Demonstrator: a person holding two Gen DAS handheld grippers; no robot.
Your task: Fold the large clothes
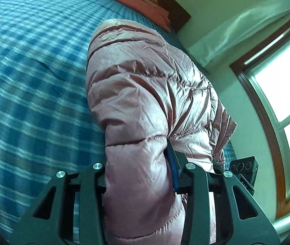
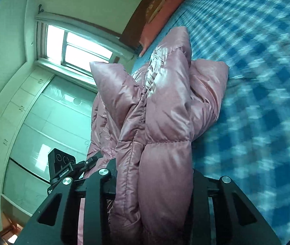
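Observation:
A shiny pink puffer jacket (image 1: 145, 85) hangs bunched between both grippers above a bed with a blue checked cover (image 1: 26, 85). My left gripper (image 1: 140, 163) is shut on a thick fold of the jacket; its fingertips are buried in the fabric. In the right wrist view the jacket (image 2: 161, 122) fills the middle, and my right gripper (image 2: 155, 173) is shut on a quilted fold of it. The other gripper's black camera block (image 2: 60, 163) shows at the jacket's left edge, and likewise in the left wrist view (image 1: 245, 169).
A pink pillow (image 1: 140, 2) lies at the head of the bed against a dark headboard (image 1: 175, 6). A window (image 1: 283, 94) and a white wall stand beside the bed. A pale wardrobe (image 2: 42, 122) is in the right wrist view.

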